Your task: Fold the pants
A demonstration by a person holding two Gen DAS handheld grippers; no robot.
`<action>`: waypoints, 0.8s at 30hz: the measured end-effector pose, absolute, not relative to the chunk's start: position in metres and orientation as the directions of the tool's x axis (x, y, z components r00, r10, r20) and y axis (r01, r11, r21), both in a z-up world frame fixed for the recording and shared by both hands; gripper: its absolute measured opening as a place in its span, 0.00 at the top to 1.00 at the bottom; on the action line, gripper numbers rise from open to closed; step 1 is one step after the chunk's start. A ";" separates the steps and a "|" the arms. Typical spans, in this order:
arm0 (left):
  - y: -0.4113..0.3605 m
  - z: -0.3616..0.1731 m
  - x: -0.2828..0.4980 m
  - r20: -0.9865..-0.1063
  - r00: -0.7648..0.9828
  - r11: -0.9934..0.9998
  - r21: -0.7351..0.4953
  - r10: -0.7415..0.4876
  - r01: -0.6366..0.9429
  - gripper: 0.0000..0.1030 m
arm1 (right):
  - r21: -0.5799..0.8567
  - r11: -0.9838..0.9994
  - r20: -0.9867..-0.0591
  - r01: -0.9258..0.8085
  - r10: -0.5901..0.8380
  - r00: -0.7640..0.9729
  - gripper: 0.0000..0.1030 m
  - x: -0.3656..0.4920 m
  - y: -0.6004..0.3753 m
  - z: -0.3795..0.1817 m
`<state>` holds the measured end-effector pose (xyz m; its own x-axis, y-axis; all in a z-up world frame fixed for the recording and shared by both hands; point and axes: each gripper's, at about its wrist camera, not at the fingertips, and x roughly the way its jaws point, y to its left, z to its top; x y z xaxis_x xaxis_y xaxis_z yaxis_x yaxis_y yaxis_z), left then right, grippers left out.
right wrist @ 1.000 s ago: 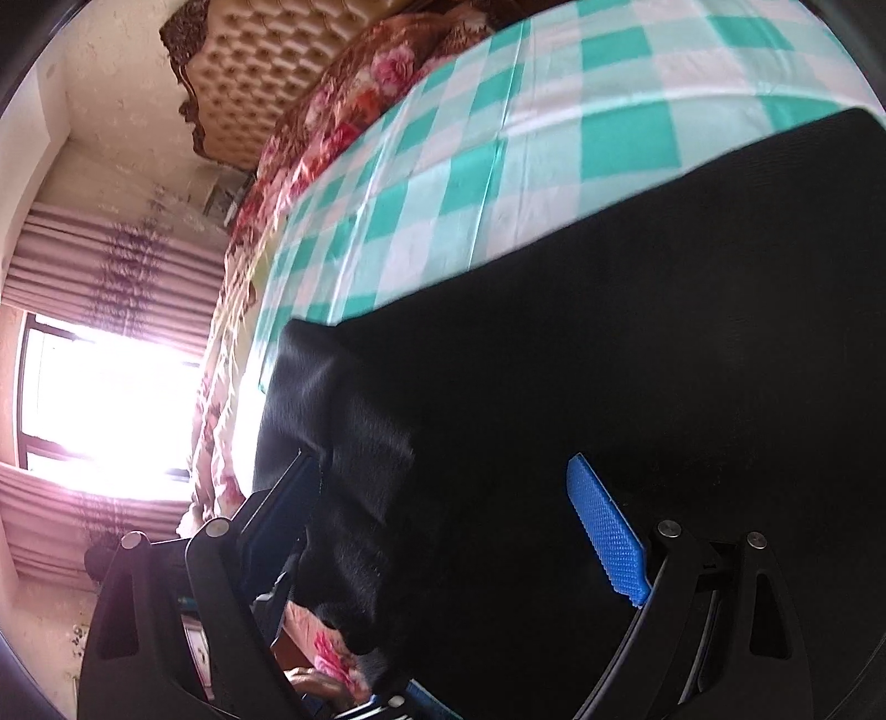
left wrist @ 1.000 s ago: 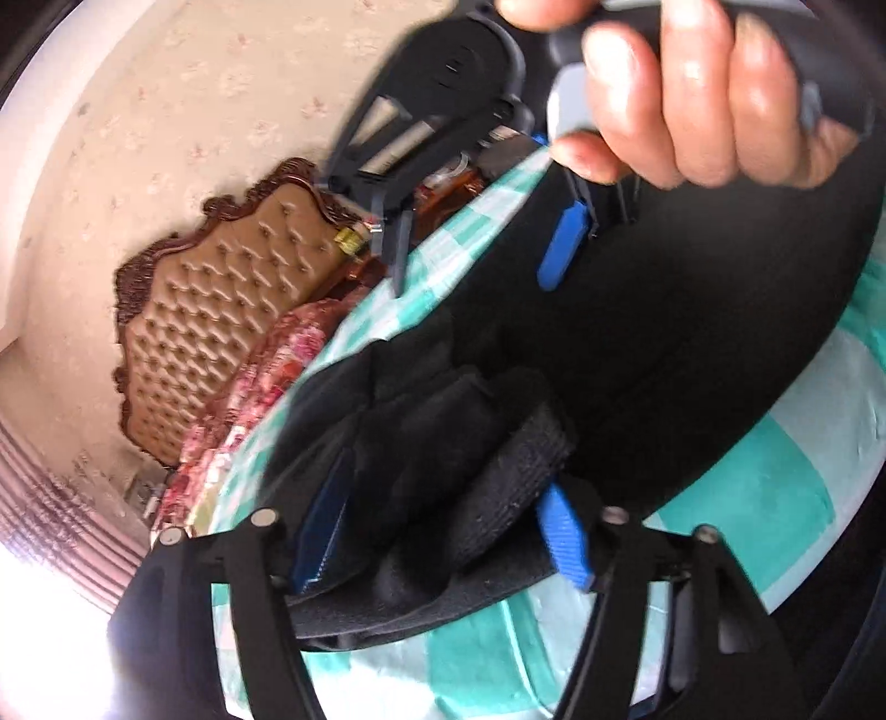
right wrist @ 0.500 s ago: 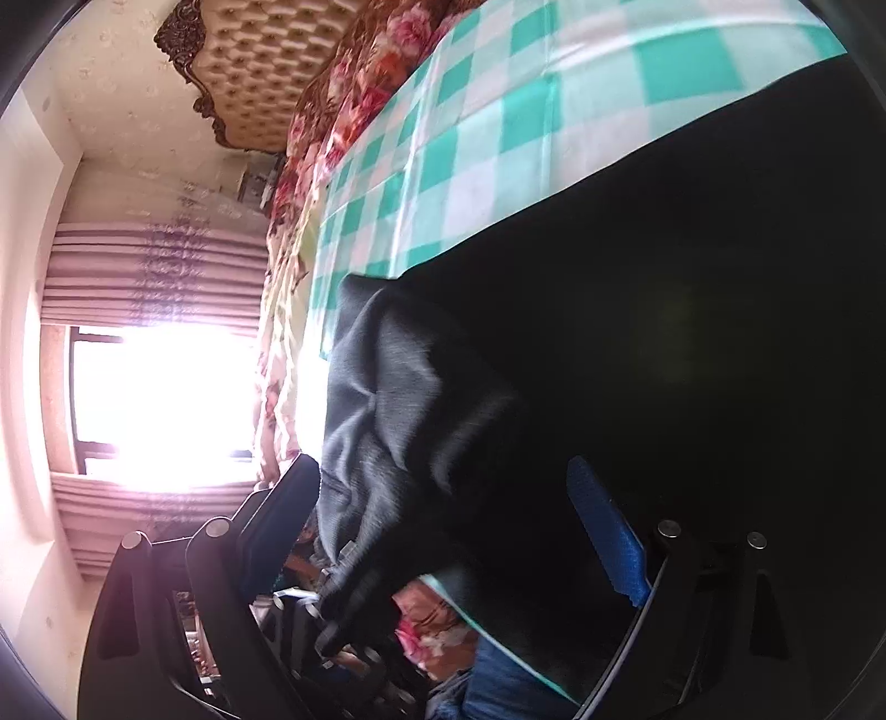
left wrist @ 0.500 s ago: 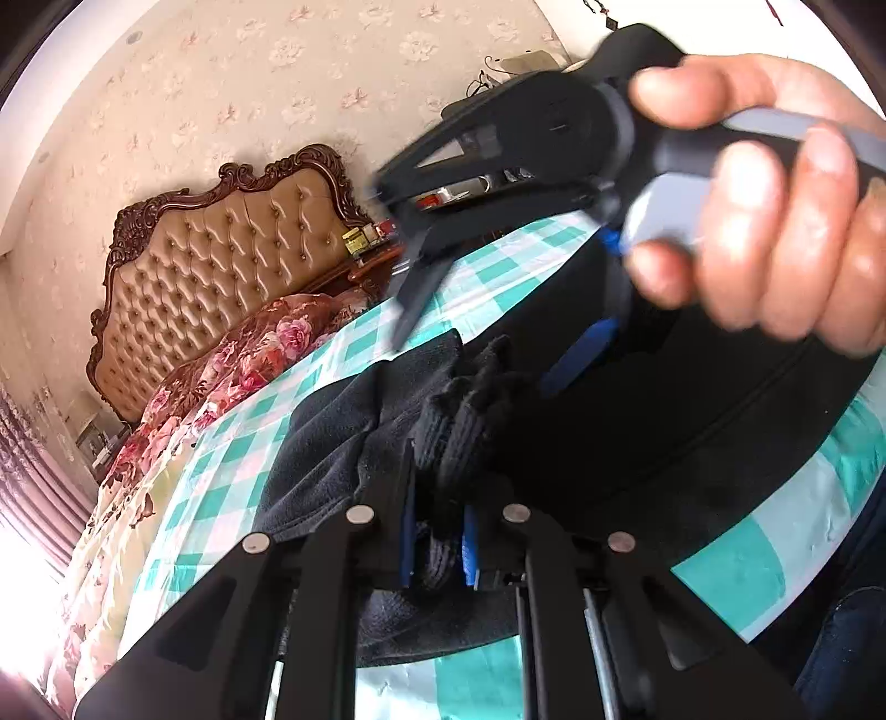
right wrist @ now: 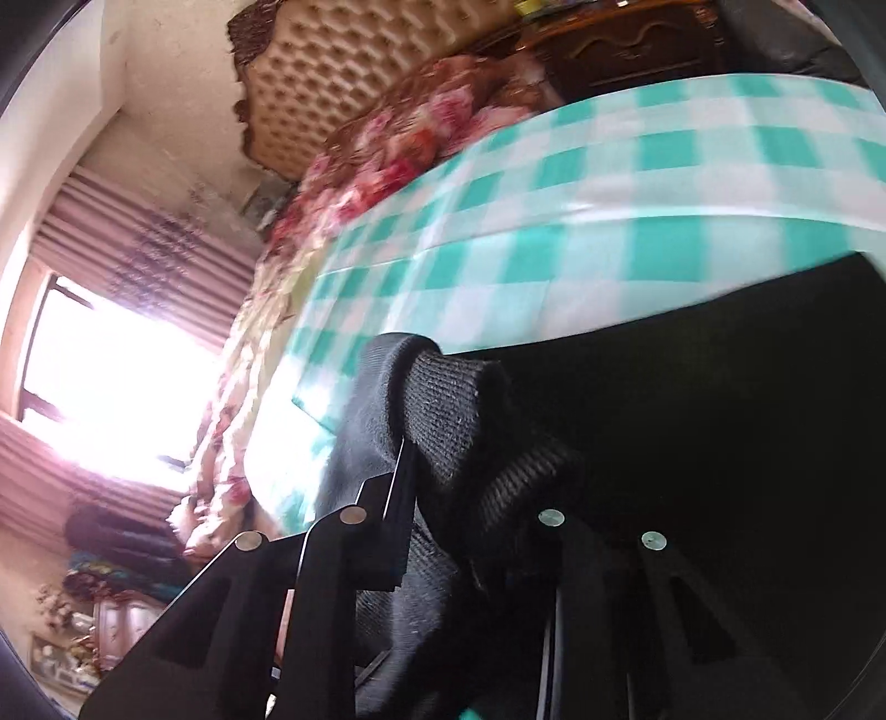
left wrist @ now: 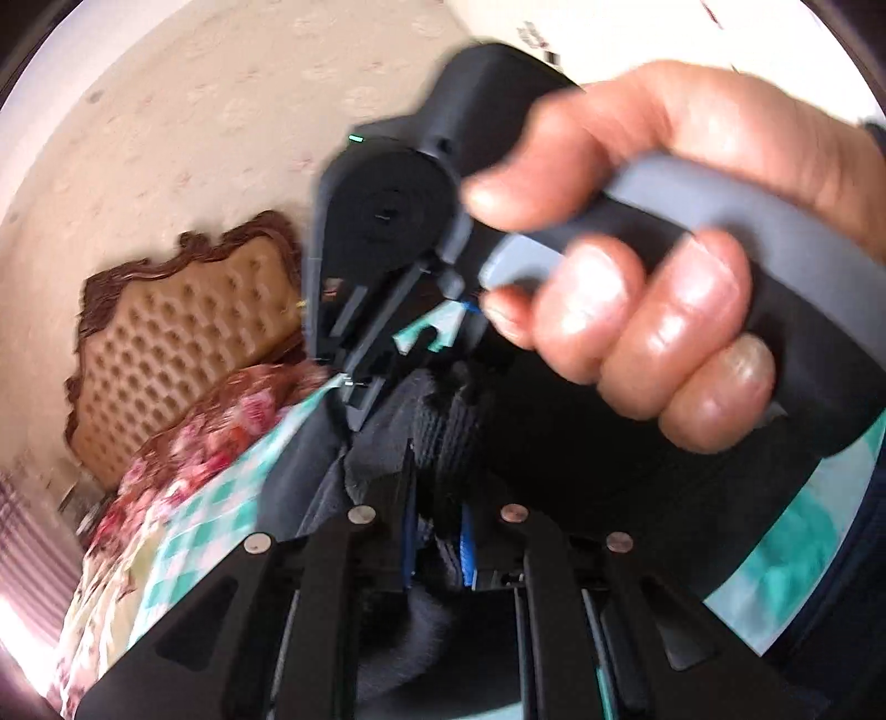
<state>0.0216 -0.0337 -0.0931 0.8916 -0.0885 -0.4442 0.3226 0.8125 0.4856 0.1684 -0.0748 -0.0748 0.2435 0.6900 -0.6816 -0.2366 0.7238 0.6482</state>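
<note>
Black pants lie on a teal-and-white checked cloth. My left gripper is shut on a bunched ribbed edge of the pants. My right gripper is shut on the ribbed waistband, which stands up in a fold between its fingers. In the left wrist view the right gripper's body and the hand holding it fill the upper right, close in front of my left gripper.
A tufted tan headboard and a floral bedspread lie beyond the checked cloth. A bright window with pink curtains is at the left. Dark wooden furniture stands behind the bed.
My left gripper closed on the pants' edge a second ago and holds it. My right gripper has now closed on the waistband. The two grippers have come close together.
</note>
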 end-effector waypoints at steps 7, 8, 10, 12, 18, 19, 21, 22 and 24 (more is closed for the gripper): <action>-0.070 -0.143 0.026 -0.498 0.863 0.752 0.538 -0.082 0.381 0.87 | 0.605 0.775 -0.741 -0.182 0.632 0.228 0.72 0.171 -0.101 -0.129; -0.069 -0.142 0.027 -0.501 0.861 0.757 0.530 -0.084 0.382 0.87 | 0.594 0.783 -0.750 -0.183 0.622 0.228 0.71 0.172 -0.101 -0.127; -0.069 -0.140 0.027 -0.495 0.865 0.758 0.534 -0.079 0.375 0.88 | 0.590 0.787 -0.753 -0.177 0.616 0.231 0.70 0.173 -0.101 -0.127; -0.073 -0.139 0.025 -0.474 0.877 0.757 0.548 -0.071 0.357 0.88 | 0.587 0.788 -0.745 -0.185 0.616 0.258 0.72 0.171 -0.096 -0.122; -0.089 -0.135 0.018 -0.435 0.895 0.749 0.562 -0.095 0.352 0.88 | 0.541 0.809 -0.739 -0.228 0.587 0.330 0.75 0.166 -0.105 -0.097; -0.091 -0.137 0.020 -0.437 0.894 0.748 0.560 -0.099 0.357 0.88 | 0.535 0.814 -0.743 -0.227 0.581 0.333 0.75 0.167 -0.106 -0.100; -0.095 -0.144 0.022 -0.457 0.883 0.749 0.548 -0.105 0.373 0.87 | 0.519 0.825 -0.755 -0.222 0.565 0.334 0.75 0.168 -0.107 -0.106; -0.097 -0.151 0.024 -0.480 0.870 0.749 0.535 -0.112 0.391 0.81 | 0.502 0.835 -0.767 -0.223 0.550 0.331 0.75 0.168 -0.105 -0.112; -0.097 -0.153 0.022 -0.495 0.859 0.747 0.521 -0.130 0.413 0.70 | 0.467 0.855 -0.786 -0.224 0.518 0.339 0.74 0.169 -0.103 -0.120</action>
<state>0.0218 -0.0968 -0.1533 0.8591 -0.1298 -0.4950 0.4130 0.7471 0.5208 0.1690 -0.1032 -0.1197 0.3387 0.5177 -0.7857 -0.2241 0.8554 0.4670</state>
